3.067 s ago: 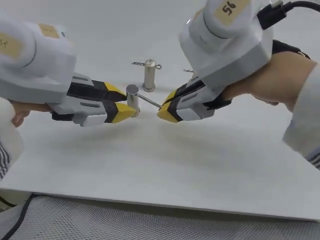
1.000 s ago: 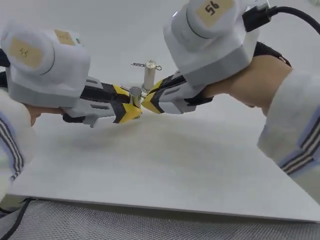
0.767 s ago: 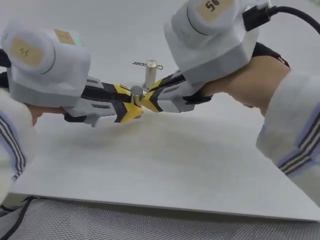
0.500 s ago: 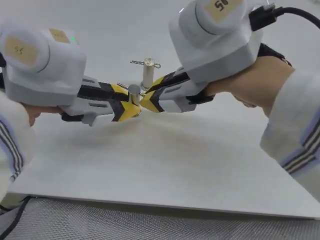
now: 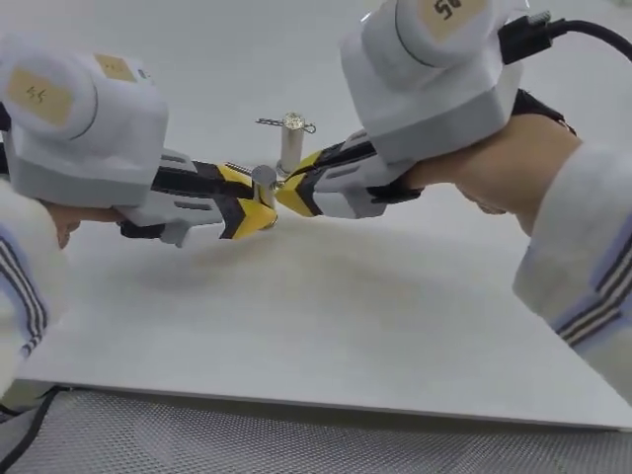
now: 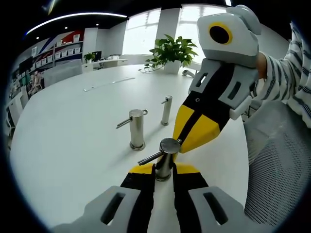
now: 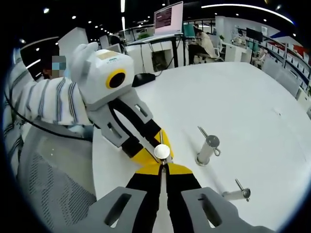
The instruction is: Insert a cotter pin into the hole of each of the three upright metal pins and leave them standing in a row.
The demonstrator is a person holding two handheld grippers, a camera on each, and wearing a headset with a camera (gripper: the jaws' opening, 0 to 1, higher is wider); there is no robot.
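A short metal pin stands upright between the jaws of my left gripper, which is shut on its shaft. A cotter pin runs through its hole, its thin end poking out on the far side. My right gripper presses tip to tip against the pin head, shut on the cotter pin's near end, which is hidden by its fingers. My right gripper shows narrow closed jaws. Two more upright pins stand behind, each with a cotter pin through it.
The white tabletop stretches wide around the pins; its front edge meets a grey mesh chair back. A potted plant stands far off at the table's end. A person's striped sleeves hold both grippers.
My right gripper has moved left up to the held pin, driving the cotter pin through its hole. The cotter pin's tip now sticks out past the pin. My left gripper has kept its hold.
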